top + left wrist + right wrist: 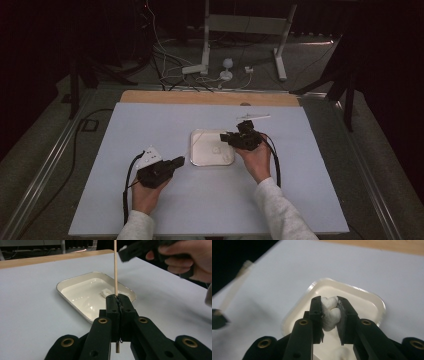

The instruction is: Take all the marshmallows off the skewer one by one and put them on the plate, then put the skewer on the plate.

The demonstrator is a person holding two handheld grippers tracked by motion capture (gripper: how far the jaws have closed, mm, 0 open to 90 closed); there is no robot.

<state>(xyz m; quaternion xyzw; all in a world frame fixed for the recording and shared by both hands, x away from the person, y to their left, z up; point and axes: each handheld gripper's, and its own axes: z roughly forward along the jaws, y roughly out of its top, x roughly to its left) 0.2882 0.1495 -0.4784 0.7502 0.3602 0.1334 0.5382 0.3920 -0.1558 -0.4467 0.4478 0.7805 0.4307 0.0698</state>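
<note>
We saw the left gripper (117,305) clenched on a thin wooden stick (115,267) — its long axis upright, pointing to the frame's top. The right gripper (331,309) squeezed a white doughy lump (330,313) above the shallow white tray (367,302) at frame centre.

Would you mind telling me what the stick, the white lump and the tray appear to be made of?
Stick: pale wood or bamboo, matt tan. White lump: soft and squashed where gripped, perhaps marshmallow or dough. Tray: glossy cream with reflections and a silvery rim, probably enamelled metal.

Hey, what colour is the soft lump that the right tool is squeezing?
White: the lump shows best in the right gripper view, pinched by the right tool.
</note>
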